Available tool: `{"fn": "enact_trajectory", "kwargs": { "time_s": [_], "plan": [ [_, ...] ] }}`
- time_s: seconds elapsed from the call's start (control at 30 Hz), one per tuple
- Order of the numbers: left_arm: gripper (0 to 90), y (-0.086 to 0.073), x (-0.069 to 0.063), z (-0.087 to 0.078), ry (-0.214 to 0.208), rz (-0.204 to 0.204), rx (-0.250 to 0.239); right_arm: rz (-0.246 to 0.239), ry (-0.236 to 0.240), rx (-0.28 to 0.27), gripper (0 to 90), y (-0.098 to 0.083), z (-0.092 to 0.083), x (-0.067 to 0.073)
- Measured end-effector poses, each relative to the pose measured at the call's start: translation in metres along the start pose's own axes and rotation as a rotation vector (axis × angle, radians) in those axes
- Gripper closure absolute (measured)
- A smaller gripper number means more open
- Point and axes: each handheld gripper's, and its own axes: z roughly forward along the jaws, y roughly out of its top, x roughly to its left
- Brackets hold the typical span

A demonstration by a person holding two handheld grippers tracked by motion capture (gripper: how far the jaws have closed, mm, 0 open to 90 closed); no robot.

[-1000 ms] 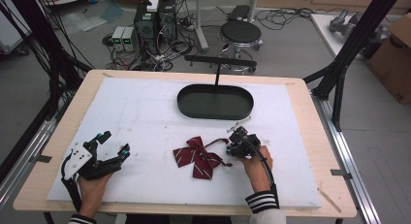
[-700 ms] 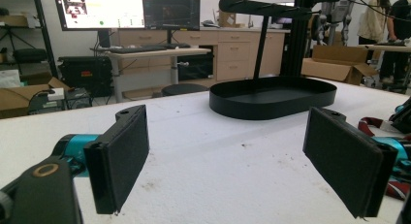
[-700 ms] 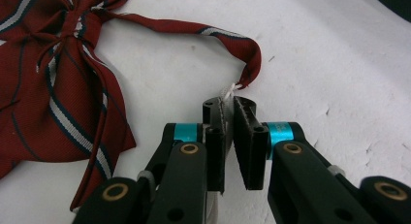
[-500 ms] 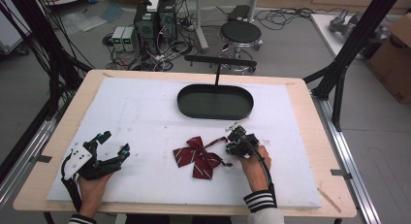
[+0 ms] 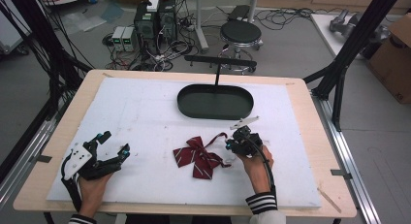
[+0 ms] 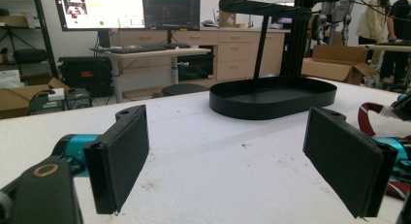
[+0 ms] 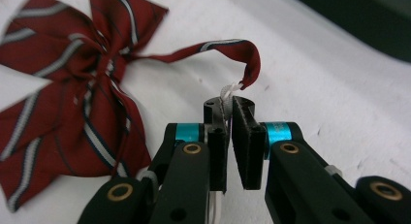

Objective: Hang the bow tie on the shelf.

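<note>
One red striped bow tie [image 5: 197, 156] lies on the white mat [image 5: 145, 117] covering the table [image 5: 300, 88], near the front edge and a little right of centre. Its one thin strap [image 7: 213, 47] arches up off the mat and ends in a white elastic cord [image 7: 227, 95]. The right gripper [image 7: 229, 118], just to the right of the bow, has its jaws pinched nearly together on that cord, with only a narrow slit between the pads. One black oval tray [image 5: 215, 102] with a T-shaped stand [image 5: 220, 64] sits farther back, well apart from the bow. The left gripper [image 5: 110, 146] rests at the front left of the mat, well apart from the bow, its jaws spread wide and holding nothing.
</note>
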Motion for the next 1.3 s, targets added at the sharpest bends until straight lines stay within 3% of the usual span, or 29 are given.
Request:
{"fn": "enact_trajectory", "kwargs": {
  "time_s": [0.37, 0.43, 0.47, 0.67, 1.1, 1.3],
  "plan": [
    [17.0, 0.000, 0.000, 0.000, -0.001, 0.000, -0.001, 0.056, 0.011, -0.191, 85.0, 0.006, -0.027, -0.003],
    [17.1, 0.000, 0.000, 0.000, -0.002, 0.000, 0.002, 0.053, -0.015, -0.249, 85.0, 0.010, -0.035, -0.002],
    [17.1, 0.000, 0.000, 0.000, -0.002, -0.001, 0.003, 0.053, -0.015, -0.249, 85.0, 0.010, -0.035, -0.002],
    [17.0, 0.000, 0.000, 0.000, -0.002, 0.001, 0.002, 0.043, -0.062, -0.374, 85.0, 0.020, -0.047, 0.001],
    [17.0, 0.000, 0.000, 0.000, -0.001, 0.000, 0.001, 0.006, -0.113, -0.504, 85.0, 0.037, -0.061, 0.000],
    [17.1, 0.000, 0.000, 0.000, -0.002, 0.001, -0.002, 0.024, -0.117, -0.557, 85.1, 0.043, -0.064, -0.005]
  ]
}}
